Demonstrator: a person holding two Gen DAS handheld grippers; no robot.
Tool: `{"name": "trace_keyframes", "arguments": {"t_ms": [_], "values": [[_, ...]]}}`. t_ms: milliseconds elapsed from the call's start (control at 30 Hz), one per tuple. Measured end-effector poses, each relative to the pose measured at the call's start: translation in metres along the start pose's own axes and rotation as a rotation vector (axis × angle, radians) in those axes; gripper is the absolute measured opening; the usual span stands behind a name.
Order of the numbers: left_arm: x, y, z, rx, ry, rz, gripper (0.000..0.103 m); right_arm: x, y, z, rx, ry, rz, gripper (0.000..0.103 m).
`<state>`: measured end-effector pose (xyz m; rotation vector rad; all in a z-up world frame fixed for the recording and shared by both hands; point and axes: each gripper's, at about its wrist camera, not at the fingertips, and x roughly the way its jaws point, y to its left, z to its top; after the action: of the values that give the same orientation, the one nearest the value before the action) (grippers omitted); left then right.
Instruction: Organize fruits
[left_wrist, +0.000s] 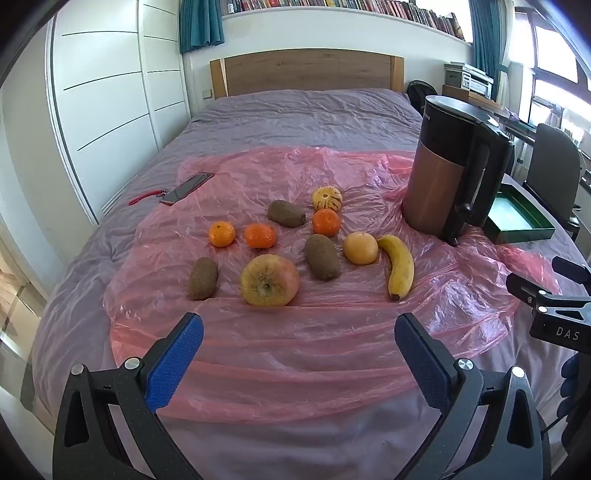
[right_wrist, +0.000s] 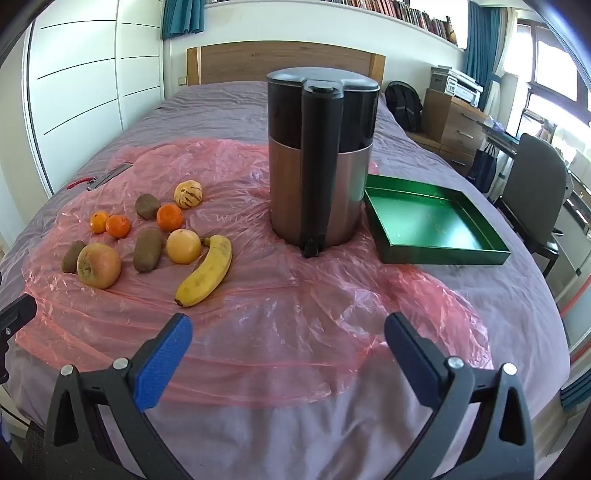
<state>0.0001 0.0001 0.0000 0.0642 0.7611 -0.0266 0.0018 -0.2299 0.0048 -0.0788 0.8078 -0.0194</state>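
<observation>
Hovering empty and spread wide, the left gripper (left_wrist: 298, 345) and right gripper (right_wrist: 288, 345) have grasped nothing. Fruits (left_wrist: 269, 279) lie loose mid-frame on pink plastic (left_wrist: 332, 343); next likely means carrying one to the green tray (right_wrist: 436, 229) at right.

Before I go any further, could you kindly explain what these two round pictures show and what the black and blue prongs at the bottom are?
No robot arm is involved: a person holds a two-finger tool in each hand, with a wide-angle camera looking along its fingers. One picture is from the left gripper, the other from the right gripper; the blue-padded prongs are their fingers. Both are open and hold nothing. Ahead is a bed covered by a pink plastic sheet. On it lie an apple, a banana, three kiwis, several orange and yellow fruits, and a kettle. Right of the kettle sits an empty green tray.
</observation>
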Motion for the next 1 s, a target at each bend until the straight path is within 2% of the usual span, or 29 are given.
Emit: {"name": "trace_keyframes", "arguments": {"t_ms": [1000], "values": [[0.0017,-0.0016,-0.003,-0.003,0.013,-0.009,0.102,0.0037,-0.0024,-0.002,0.004,0.008,0.003,0.103]]}}
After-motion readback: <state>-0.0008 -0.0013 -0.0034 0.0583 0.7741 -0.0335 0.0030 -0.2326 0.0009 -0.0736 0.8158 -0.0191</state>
